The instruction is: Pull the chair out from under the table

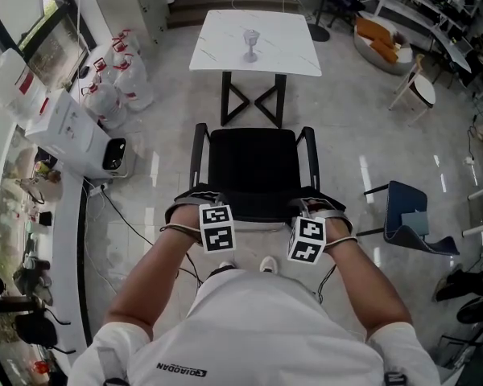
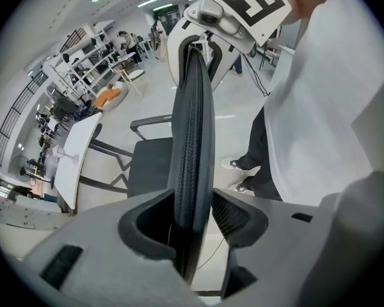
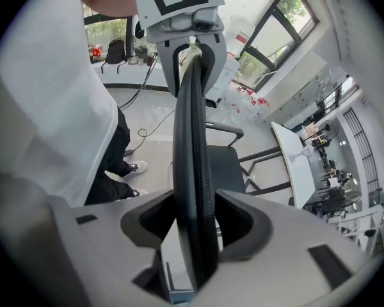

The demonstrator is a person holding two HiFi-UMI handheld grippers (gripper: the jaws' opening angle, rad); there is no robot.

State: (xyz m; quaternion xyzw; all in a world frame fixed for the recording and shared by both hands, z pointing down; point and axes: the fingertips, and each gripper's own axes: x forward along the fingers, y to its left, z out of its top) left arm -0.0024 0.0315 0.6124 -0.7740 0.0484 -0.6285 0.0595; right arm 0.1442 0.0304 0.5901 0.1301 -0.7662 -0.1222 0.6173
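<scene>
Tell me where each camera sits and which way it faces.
Head view: on the person's head, looking steeply down at chair, table; forearms, shirt, left gripper, right gripper show.
Left gripper view: on the left gripper, looking along the backrest between its open jaws toward the right gripper; shirt at right.
Right gripper view: the mirror, facing the left gripper; shirt at left.
Shared: both gripper views show seat and table.

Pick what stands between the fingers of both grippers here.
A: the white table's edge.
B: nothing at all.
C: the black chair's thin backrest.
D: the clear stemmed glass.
C: the black chair's thin backrest runs edge-on between the spread fingers of the left gripper and of the right gripper, each seen in its own view.
</scene>
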